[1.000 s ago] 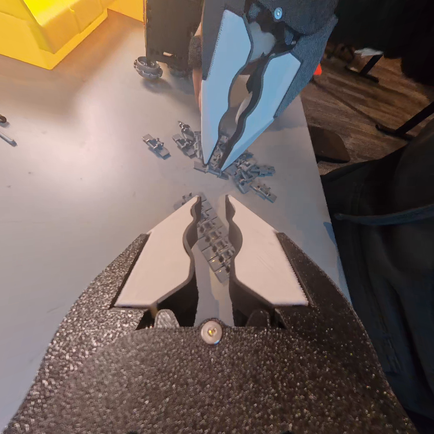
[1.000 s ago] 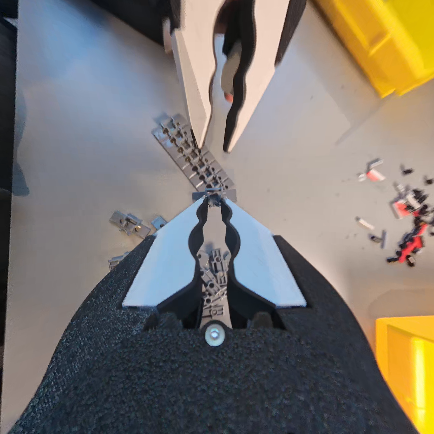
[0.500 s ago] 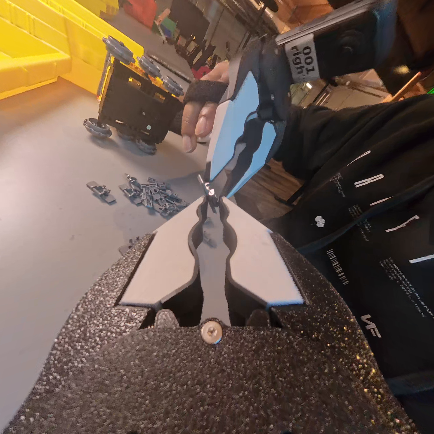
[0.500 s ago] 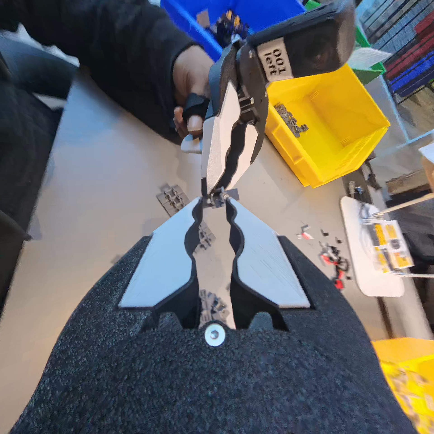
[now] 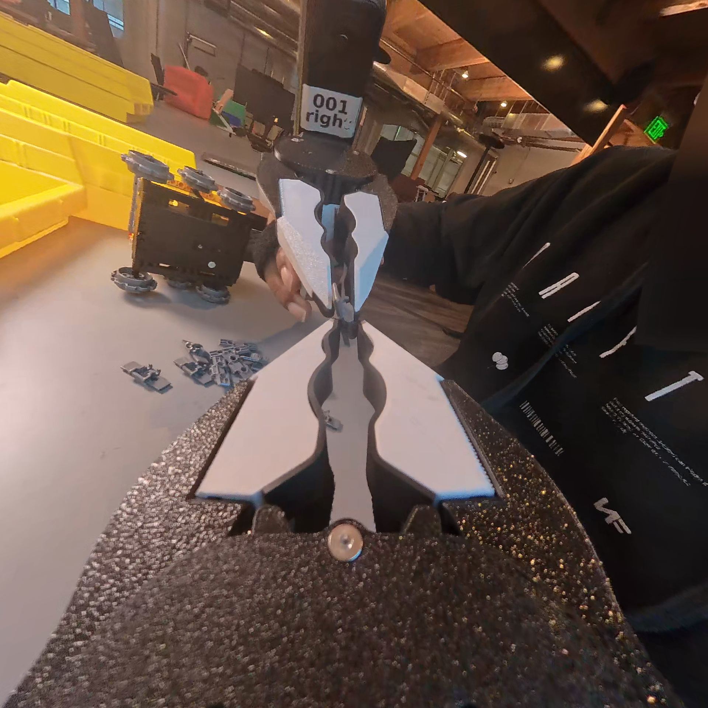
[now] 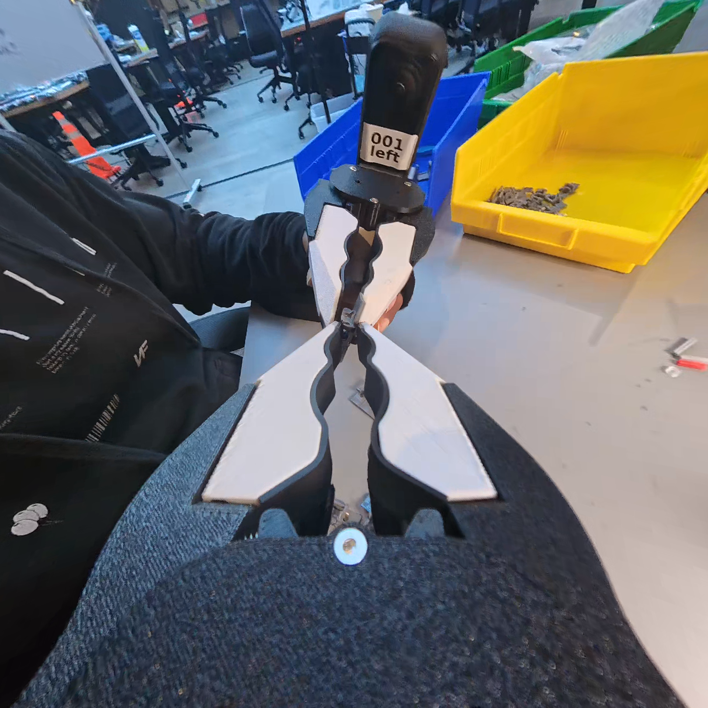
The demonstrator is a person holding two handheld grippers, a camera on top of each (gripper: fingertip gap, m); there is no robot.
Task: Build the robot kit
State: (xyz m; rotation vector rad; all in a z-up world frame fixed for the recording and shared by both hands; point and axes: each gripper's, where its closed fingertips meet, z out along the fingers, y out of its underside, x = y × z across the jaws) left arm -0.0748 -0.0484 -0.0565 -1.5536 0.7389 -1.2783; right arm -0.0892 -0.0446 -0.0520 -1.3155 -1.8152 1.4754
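One grey table [image 6: 536, 325] bears one yellow bin [image 6: 574, 237] and one black wheeled model [image 5: 184, 237]. Above it two grippers meet tip to tip: the left gripper [image 5: 346, 325] and the right gripper [image 6: 348, 329] each pinch one small grey track link [image 5: 344, 310], beside one loose pile of links [image 5: 222, 362].

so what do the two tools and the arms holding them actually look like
Both match: the left tool and right tool each have two pale grey wedge-shaped fingers with wavy black inner edges, set in a rough black speckled body with one silver screw. Each carries a black camera post bearing a white sticker. The person wears a black long-sleeved top with white print.
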